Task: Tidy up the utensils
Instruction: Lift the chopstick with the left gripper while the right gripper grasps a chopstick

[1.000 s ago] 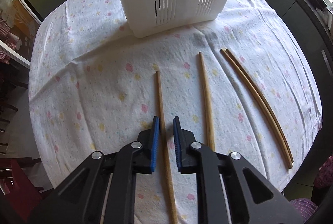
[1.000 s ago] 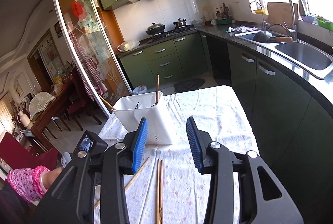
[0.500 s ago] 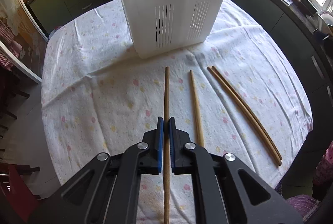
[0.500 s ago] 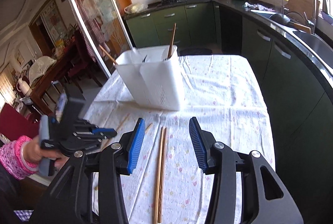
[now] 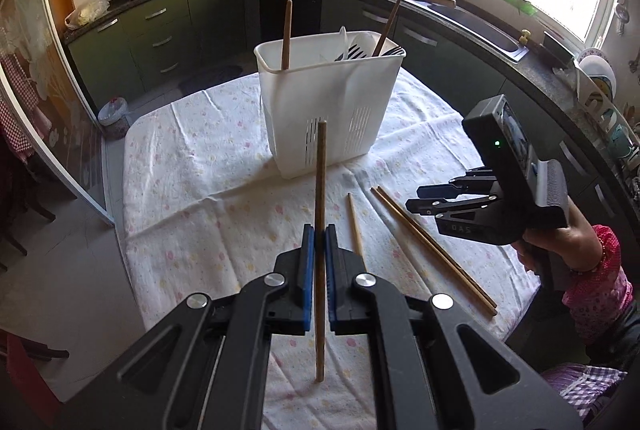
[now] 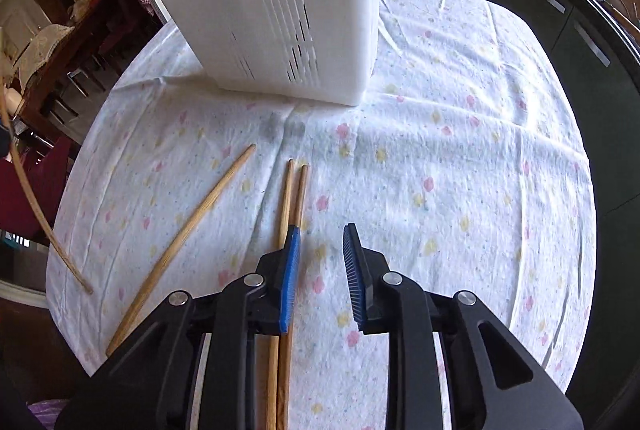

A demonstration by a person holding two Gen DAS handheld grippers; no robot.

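Left claw (image 5: pixel 316 242): clamped on a single chopstick (image 5: pixel 320 190), gripped near mid-length; stick clear of the worktop (image 5: pixel 192 190) and aimed toward the white utensil holder (image 5: pixel 328 102).
Right claw (image 6: pixel 318 250): jaws closing, nothing between the pads; hanging over the chopstick pair (image 6: pixel 294 198), left pad just above the pair, right pad over bare cloth.
Holder contents: two sticks standing upright at opposite ends, forks and a pale spoon between — compartments not distinguishable from here.
Loose on the cloth: the pair lying side by side and touching, plus one lone chopstick (image 6: pixel 188 226) angled away to their left, all short of the holder's base.
Step in hand, as judged: carry the gripped stick over the rim and drop it among the other sticks.
Doing it well: tip the stick nearer vertical before lowering; clear the rim fully; release only once the lower end is inside — a mid-length grip leaves a long tail to swing.
Right side advice: shift sideways so both pads straddle the pair; otherwise likely to pinch cloth or knock one stick loose.
Risk: claws crowding each other near the holder.
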